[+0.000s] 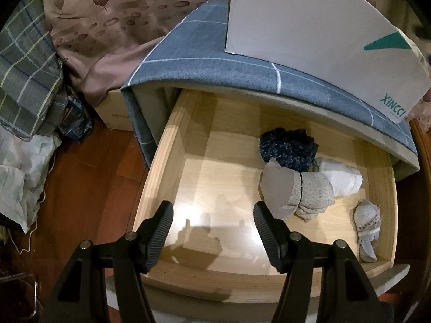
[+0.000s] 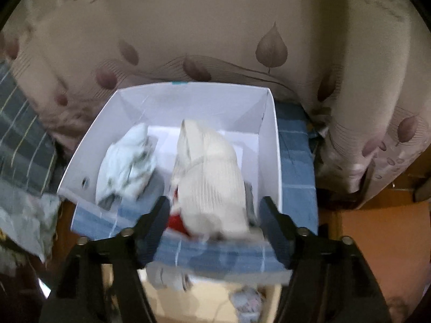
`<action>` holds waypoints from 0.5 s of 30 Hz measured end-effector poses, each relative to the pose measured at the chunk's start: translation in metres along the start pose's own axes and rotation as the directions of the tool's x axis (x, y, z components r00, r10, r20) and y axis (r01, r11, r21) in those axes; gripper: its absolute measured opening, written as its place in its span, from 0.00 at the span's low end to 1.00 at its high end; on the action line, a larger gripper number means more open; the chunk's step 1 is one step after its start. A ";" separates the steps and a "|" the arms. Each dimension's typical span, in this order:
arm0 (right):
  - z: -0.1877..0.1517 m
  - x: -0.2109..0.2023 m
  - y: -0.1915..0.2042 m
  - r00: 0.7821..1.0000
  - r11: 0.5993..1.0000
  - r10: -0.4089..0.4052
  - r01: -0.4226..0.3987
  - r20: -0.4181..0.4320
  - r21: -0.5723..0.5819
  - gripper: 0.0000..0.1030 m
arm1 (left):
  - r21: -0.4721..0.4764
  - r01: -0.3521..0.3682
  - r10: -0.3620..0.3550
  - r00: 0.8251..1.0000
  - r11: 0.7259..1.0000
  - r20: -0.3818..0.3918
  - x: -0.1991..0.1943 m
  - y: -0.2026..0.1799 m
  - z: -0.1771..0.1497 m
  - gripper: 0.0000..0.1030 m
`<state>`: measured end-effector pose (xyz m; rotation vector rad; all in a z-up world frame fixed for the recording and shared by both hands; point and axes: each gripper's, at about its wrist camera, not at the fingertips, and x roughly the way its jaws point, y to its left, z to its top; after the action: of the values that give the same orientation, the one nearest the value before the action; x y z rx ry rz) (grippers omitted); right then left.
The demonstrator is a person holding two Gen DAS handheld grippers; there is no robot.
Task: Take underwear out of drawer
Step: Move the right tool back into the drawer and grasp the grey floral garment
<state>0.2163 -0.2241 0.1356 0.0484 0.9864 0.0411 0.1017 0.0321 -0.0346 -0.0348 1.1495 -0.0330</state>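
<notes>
Right gripper (image 2: 212,215), jaws parted around a cream rolled garment (image 2: 210,177), none visibly pressing, drops it over the white box (image 2: 269,123); left gripper (image 1: 212,215) hangs open and empty above the drawer (image 1: 167,145), where rolled underwear (image 1: 299,191) awaits the next pick.

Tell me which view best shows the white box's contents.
The right wrist view: it looks down into the open white box, showing two pale bundles inside. The left wrist view shows only the box's outer side, atop the blue cloth.

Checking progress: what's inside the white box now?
White box holds a pale green-patterned bundle and a cream ribbed piece with red showing at its lower edge. Whatever lies beneath them is covered.
</notes>
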 end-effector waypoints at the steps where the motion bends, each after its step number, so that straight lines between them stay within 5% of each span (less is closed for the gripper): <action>1: -0.006 -0.005 -0.001 1.000 1.000 0.005 -0.005 -0.001 -0.004 0.55 | 0.001 0.001 -0.001 1.000 1.000 0.002 0.000 0.000 0.000 0.62; 6: -0.059 -0.023 -0.006 0.999 0.998 -0.001 -0.001 -0.037 -0.062 0.55 | 0.003 0.000 0.000 1.000 1.000 -0.003 0.000 0.000 -0.001 0.62; 10: -0.104 0.002 -0.008 0.989 0.994 -0.023 0.007 -0.149 -0.107 0.47 | 0.001 -0.002 0.002 1.000 1.000 -0.006 0.000 0.001 -0.001 0.62; 15: -0.153 0.061 -0.019 0.946 0.997 -0.017 -0.007 -0.324 -0.073 0.36 | -0.003 -0.003 0.003 1.000 1.000 -0.008 0.001 0.002 -0.002 0.62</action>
<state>0.1231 -0.2363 -0.0008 -0.0297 1.3142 0.0820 0.1006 0.0338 -0.0362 -0.0359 1.1576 -0.0287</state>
